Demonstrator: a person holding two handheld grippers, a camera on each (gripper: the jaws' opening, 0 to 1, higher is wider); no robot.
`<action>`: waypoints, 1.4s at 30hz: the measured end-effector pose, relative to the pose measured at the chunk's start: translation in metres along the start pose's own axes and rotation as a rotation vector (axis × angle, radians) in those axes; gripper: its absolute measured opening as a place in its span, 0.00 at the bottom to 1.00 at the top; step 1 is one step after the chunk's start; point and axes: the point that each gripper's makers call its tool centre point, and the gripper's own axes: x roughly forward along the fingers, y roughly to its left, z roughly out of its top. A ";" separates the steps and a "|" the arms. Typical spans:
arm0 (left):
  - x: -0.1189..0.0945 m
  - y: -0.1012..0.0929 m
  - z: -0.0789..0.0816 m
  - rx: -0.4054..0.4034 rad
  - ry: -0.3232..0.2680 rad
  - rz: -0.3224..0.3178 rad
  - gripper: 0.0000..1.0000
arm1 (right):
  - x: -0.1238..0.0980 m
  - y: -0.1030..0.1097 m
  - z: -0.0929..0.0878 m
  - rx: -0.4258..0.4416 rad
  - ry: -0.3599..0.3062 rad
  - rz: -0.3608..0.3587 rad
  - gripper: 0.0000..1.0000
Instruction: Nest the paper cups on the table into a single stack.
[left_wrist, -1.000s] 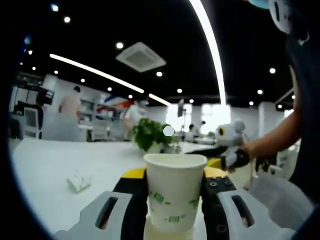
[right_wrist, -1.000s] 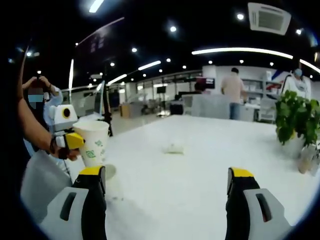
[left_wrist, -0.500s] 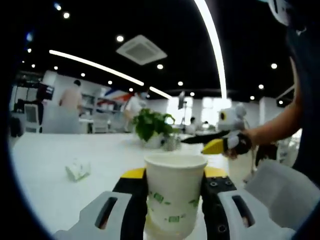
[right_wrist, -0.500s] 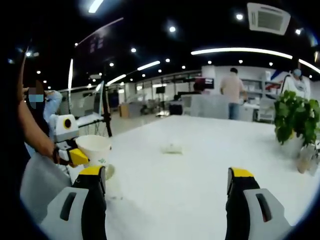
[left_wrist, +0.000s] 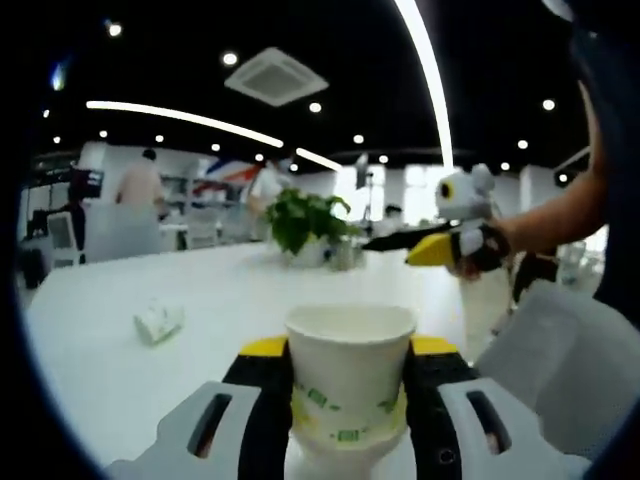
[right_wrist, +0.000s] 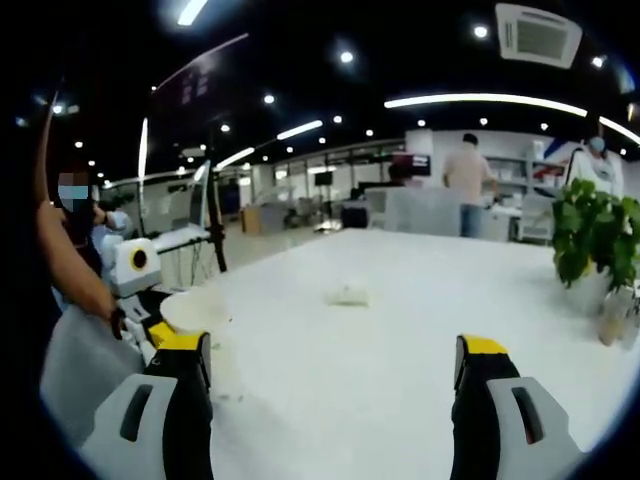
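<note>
Left claw (left_wrist: 348, 400): clenched on a white paper cup with green printed marks (left_wrist: 349, 375), held upright between the two yellow-tipped jaws. The cup's lower part sits inside the rim of a second white paper cup (left_wrist: 340, 455) directly beneath it, at the base of the claw — how deep it sits cannot be told.

Right claw (right_wrist: 330, 375): released, jaws standing wide apart with bare white table (right_wrist: 400, 320) between them. In the left gripper view this same claw shows up and to the right of the held cup, gripped in a person's hand (left_wrist: 487, 247).

In the right gripper view, the held cup's rim shows just beyond the left jaw, with the left claw around it.

Ahead of the left claw and off to its left, a small crumpled white paper scrap (left_wrist: 158, 321) lies on the table. Farther ahead — a green leafy potted plant (left_wrist: 303, 222) at the table's far side.
</note>
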 end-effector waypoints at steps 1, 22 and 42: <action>0.000 0.000 -0.003 -0.010 0.009 -0.003 0.42 | 0.000 0.000 0.000 0.002 -0.001 0.001 1.00; -0.017 0.033 -0.001 -0.054 0.065 0.053 0.88 | 0.006 0.003 0.004 0.003 -0.013 0.012 1.00; -0.079 0.108 0.067 -0.026 0.063 0.179 0.99 | 0.007 -0.013 0.013 -0.012 -0.021 -0.010 1.00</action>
